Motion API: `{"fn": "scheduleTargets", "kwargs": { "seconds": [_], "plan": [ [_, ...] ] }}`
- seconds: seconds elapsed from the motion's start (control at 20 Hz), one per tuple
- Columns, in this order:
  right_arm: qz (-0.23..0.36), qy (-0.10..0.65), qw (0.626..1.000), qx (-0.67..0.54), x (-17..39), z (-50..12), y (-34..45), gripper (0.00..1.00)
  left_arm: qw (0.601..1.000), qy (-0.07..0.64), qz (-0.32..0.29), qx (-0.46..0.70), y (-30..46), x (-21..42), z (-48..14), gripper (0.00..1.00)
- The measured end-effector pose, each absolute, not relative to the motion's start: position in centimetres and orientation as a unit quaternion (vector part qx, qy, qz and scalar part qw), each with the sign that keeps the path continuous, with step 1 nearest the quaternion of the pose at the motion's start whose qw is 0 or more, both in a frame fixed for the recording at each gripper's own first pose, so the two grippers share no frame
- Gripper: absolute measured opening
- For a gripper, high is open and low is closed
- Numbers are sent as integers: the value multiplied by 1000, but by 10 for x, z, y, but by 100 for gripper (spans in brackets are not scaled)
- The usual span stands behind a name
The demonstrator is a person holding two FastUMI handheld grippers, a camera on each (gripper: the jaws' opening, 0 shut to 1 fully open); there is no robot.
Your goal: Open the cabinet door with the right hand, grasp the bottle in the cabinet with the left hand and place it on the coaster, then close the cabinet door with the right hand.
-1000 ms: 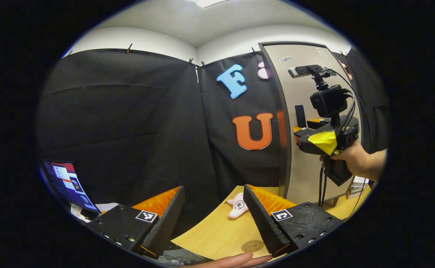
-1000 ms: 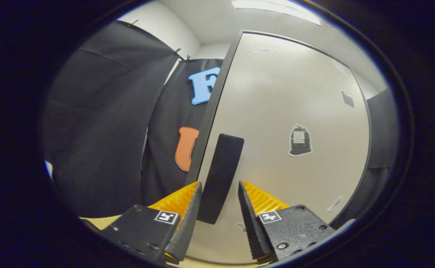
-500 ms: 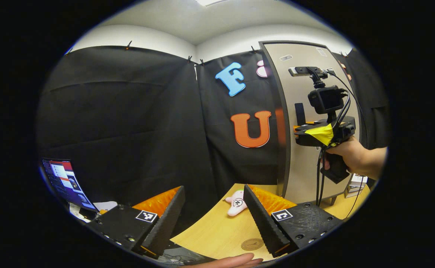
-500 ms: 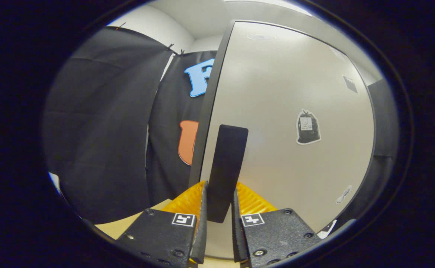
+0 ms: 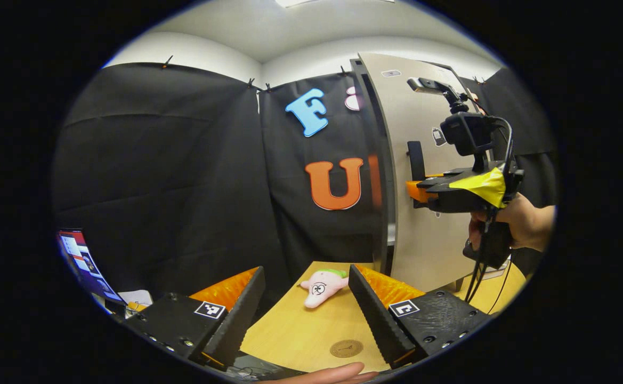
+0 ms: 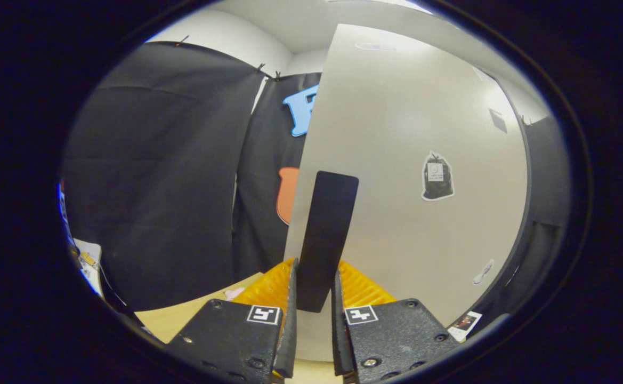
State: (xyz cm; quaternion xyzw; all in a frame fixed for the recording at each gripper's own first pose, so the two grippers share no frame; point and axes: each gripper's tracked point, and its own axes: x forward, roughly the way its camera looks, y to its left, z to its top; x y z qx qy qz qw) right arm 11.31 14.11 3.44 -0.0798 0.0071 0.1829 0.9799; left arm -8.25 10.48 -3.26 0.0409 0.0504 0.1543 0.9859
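Right gripper is clamped on the door's handle, cabinet door ajar; stiff, light panel, handle's the sure hold. Left gripper waits, fingers apart, above the coaster. Bottle unseen.

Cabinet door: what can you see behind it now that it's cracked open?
Behind the cabinet door only a dark gap along its edge shows. The inside is covered by the door, so no bottle can be made out. The right gripper is clamped on the handle.
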Motion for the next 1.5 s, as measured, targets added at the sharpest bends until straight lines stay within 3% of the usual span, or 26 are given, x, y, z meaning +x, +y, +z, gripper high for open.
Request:
{"fn": "scheduleTargets", "kwargs": {
  "seconds": [0.2, 0.75, 1.2, 1.5],
  "plan": [
    [205, 14, 975, -89, 74, 30, 122, 31, 992, 49, 111, 33, 78, -65, -30, 95],
    [269, 64, 956, -101, 33, 30, 99, 31, 996, 69, 29, 43, 13, -40, -43, 96],
    [309, 83, 944, -82, 12, 25, 71, 31, 997, 64, 13, 47, -19, 6, -25, 95],
    [317, 89, 941, -76, 1, 18, 50, 31, 993, 39, 42, 103, -54, 40, -10, 96]
  ]
}}
